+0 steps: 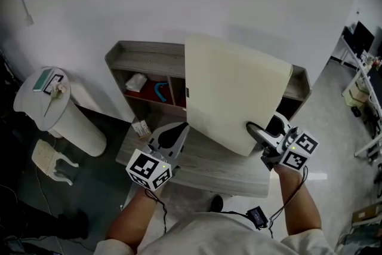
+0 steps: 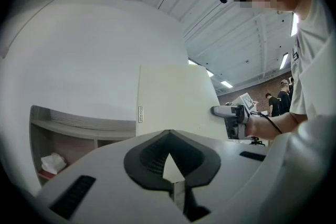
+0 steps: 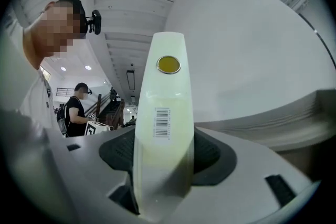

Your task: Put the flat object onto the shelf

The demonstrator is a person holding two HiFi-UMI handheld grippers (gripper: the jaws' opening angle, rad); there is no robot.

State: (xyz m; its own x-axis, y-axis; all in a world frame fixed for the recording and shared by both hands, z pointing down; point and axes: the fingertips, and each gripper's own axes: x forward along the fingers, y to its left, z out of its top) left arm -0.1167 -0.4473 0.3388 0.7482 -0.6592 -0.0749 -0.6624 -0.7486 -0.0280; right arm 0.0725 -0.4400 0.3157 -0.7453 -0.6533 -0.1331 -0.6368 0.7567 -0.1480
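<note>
Flat object (image 1: 233, 92), cream board, is up off the shelf (image 1: 143, 57), tilted, over the shelf's top and middle compartments in the head view. The right gripper (image 1: 255, 129) has wide-set jaws clamped on the board's thick rounded edge with the barcode, on the side away from the shelf. The left gripper (image 1: 181, 130) has jaws nearly together, pinching the board's lower left edge, just in front of the shelf.

Both forearms (image 1: 134, 215) extended, left gripper (image 1: 179, 133) level, jaws together, right gripper (image 1: 267, 127) tipped slightly upward, jaws clamped wide on cream panel (image 1: 230, 86)
</note>
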